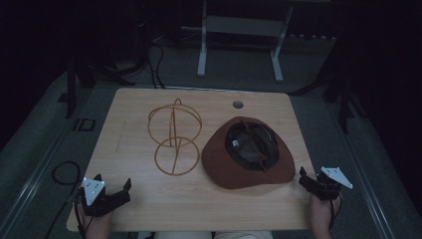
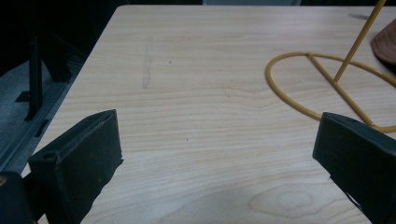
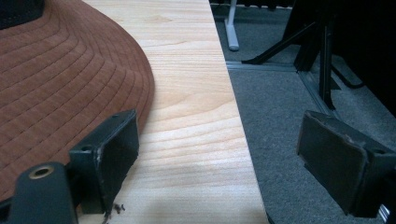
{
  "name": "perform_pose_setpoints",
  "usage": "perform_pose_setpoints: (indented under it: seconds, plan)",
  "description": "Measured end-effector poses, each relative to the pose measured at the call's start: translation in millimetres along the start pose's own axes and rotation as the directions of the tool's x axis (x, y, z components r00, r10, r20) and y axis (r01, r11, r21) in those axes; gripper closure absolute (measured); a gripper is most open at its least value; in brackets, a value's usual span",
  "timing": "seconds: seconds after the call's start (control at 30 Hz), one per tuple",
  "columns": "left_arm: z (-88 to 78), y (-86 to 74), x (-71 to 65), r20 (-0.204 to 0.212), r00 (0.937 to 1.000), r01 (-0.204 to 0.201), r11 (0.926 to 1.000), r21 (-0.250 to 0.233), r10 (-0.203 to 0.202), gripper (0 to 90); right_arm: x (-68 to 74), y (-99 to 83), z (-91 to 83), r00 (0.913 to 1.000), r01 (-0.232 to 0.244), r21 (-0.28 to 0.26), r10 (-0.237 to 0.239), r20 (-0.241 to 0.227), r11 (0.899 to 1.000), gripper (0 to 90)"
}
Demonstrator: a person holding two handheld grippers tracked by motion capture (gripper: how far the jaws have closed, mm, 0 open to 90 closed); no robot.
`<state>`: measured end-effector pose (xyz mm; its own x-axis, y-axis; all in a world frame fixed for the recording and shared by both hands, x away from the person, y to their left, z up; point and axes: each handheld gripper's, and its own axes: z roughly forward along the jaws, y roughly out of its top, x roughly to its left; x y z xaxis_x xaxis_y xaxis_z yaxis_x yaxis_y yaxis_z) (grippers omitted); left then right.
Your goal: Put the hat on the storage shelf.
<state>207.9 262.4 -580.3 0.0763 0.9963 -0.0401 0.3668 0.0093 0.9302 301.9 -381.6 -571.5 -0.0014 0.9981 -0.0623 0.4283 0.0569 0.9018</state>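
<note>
We see one brown hat (image 1: 247, 154) lying upside down on the wooden table (image 1: 149, 199), with its inside facing up. Just beside it, at its 9 o'clock, stands one yellow wire stand (image 1: 174, 137), made of a flat ring at the bottom and round hoops on top. The hat and the stand sit close together, and we cannot tell if they touch.

We think the job is to put the hat on the stand. Nothing of that looks done yet. The hat is not on the stand, and nobody holds it. Picking up the hat, turning it over and setting it on the hoops all look left to do.

We count two grippers. Our left gripper (image 1: 113, 190) rests at the table's 7 o'clock corner. Its jaws are spread wide, with only bare table between them. The stand's bottom ring (image 2: 327, 88) lies ahead at its 1 o'clock.

Our right gripper (image 1: 308, 180) sits at the table's 4 o'clock edge, right by the hat's brim (image 3: 70, 84). Its jaws are spread wide too and pinch nothing. One jaw is next to the brim, and the other hangs out over the grey floor (image 3: 280, 116).
</note>
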Motion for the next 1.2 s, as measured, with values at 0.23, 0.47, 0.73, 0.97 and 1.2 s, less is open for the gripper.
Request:
perform_pose_setpoints:
  seconds: [0.23, 0.47, 0.73, 0.97, 1.2]
  plan:
    - [-0.5, -0.7, 1.5, 0.008, 0.9994, 0.034, 0.9993, -0.017, -0.033, 1.7, -1.1, 1.1, 1.0, 0.9975, -0.020, 0.054, 0.023, -0.067, 0.998, 13.1]
    - [-0.4, 0.9, -1.5, -0.020, 0.9992, 0.036, 0.9993, -0.010, -0.036, 1.7, 1.3, 6.2, -0.8, 0.9957, 0.005, 0.066, 0.001, -0.093, 0.998, 13.2]
    - [0.4, 1.2, -6.3, -0.011, 0.9990, 0.044, 0.9990, -0.009, -0.044, 1.8, 20.2, 26.8, -11.4, 0.9792, 0.039, 0.062, -0.026, -0.201, 0.997, 13.2]
    - [0.1, 1.7, -9.7, 0.044, 0.9960, 0.078, 0.9969, 0.010, -0.078, 1.8, 37.9, 55.7, -16.4, 0.9544, 0.102, 0.032, -0.089, -0.285, 0.994, 12.3]
    - [0.4, 1.9, -12.9, 0.076, 0.9938, 0.081, 0.9966, 0.016, -0.082, 1.8, 43.8, 85.4, -9.1, 0.9422, 0.106, 0.030, -0.091, -0.322, 0.994, 11.3]
